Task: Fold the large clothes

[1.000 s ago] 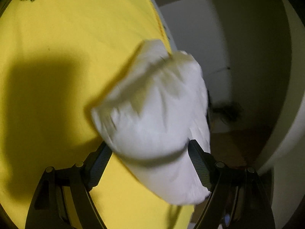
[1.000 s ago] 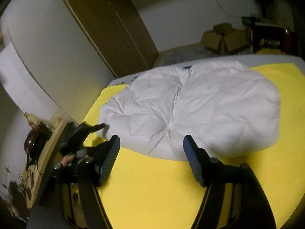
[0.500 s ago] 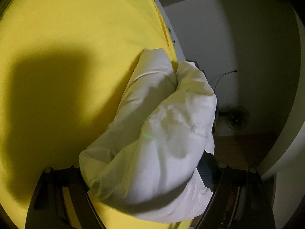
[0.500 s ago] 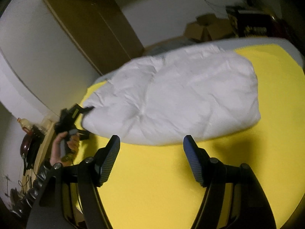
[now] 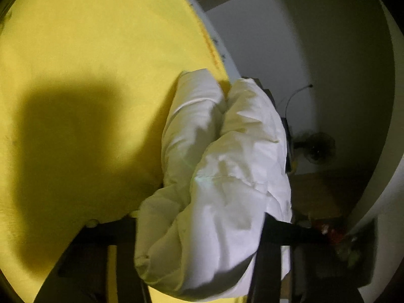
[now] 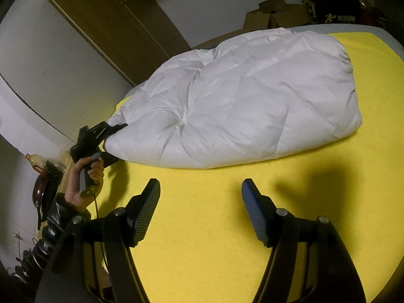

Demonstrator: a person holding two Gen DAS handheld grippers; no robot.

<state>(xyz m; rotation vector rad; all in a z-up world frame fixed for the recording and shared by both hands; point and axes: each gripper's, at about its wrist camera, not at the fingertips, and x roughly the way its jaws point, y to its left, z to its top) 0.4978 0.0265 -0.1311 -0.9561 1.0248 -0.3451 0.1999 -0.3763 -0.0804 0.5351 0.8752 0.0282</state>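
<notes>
In the left wrist view the white padded garment (image 5: pixel 222 192) bulges across the left claw (image 5: pixel 199 252), covering both fingertips and the pads, so where they press the fabric cannot be seen, and the garment's lower end runs off the bottom edge. Beyond the bed's edge (image 5: pixel 227 60), a dark round object (image 5: pixel 315 146) by the wall is too dim to identify. In the right wrist view the garment's far side drops behind its own bulk, and the clutter at lower left (image 6: pixel 43 184) is too small to make out.
</notes>
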